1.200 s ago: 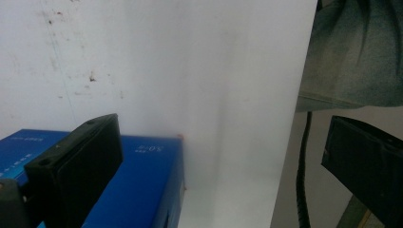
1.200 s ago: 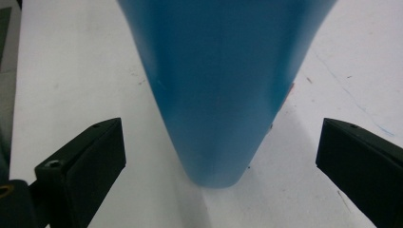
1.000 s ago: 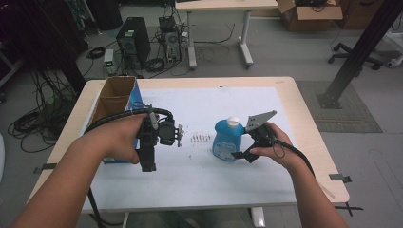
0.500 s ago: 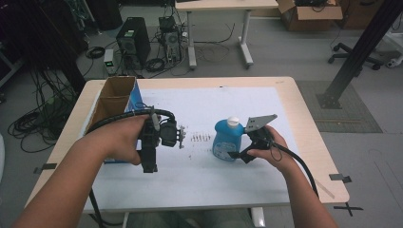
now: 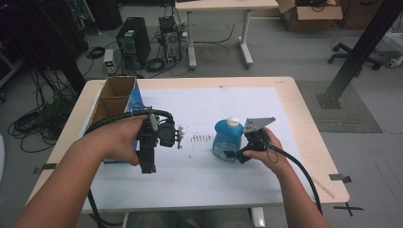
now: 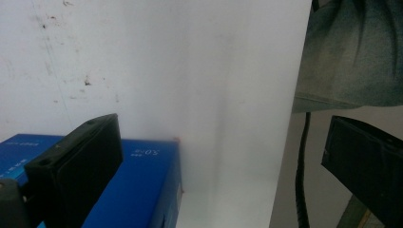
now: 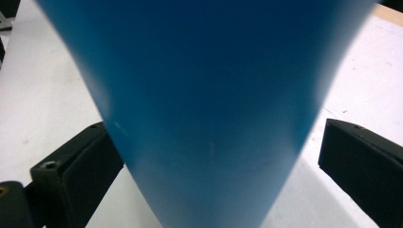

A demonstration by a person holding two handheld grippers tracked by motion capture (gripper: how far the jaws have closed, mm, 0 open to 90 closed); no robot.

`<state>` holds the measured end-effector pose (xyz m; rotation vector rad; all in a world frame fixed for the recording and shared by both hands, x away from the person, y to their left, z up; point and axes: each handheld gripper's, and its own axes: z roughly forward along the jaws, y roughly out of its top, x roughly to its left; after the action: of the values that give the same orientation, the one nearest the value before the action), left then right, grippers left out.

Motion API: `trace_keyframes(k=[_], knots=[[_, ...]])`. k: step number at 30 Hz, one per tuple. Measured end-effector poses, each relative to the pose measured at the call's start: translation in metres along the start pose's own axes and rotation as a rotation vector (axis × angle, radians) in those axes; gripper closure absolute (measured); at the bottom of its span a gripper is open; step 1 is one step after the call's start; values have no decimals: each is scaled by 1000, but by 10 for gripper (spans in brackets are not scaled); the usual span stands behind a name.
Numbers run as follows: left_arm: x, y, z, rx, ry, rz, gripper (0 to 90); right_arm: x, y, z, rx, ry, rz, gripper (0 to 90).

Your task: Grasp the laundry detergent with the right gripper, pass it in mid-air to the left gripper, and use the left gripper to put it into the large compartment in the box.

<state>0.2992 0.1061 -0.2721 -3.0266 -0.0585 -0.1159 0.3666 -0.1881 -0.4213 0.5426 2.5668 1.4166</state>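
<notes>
1. The bench (image 5: 304,123) is carrying a white sheet (image 5: 199,166) that is covering most of its wooden top, and you are working over that sheet with both hands.
2. An open cardboard box (image 5: 114,95) with a blue side is standing at the bench's left edge; in the left gripper view its blue corner (image 6: 147,175) is lying just behind the near jaw.
3. The blue bottle (image 5: 227,140) with a white cap is standing upright on the sheet, right of centre, just left of your right hand.
4. Your left gripper (image 5: 147,164) is hanging above the sheet beside the box, pointing down toward your edge of the bench. Its jaws are spread wide in the left gripper view (image 6: 223,161), gripping nothing.
5. Your right gripper (image 5: 235,154) is sitting against the bottle's right side. In the right gripper view (image 7: 214,166) the bottle (image 7: 209,95) is standing between the 2 jaws: the left one is right at its wall, the right one is standing clear, so the jaws are spread and not clamping.
6. A row of small dark marks (image 5: 201,138) is lying on the sheet between the 2 grippers.
</notes>
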Motion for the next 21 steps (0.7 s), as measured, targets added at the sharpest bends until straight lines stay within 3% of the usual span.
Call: trace_keyframes(k=[12, 21], knots=[[-1, -1, 1, -4, 0, 1, 2, 2, -2, 6, -43, -26, 11, 19], [-1, -2, 1, -11, 4, 1, 2, 4, -4, 4, -81, -38, 29, 98]])
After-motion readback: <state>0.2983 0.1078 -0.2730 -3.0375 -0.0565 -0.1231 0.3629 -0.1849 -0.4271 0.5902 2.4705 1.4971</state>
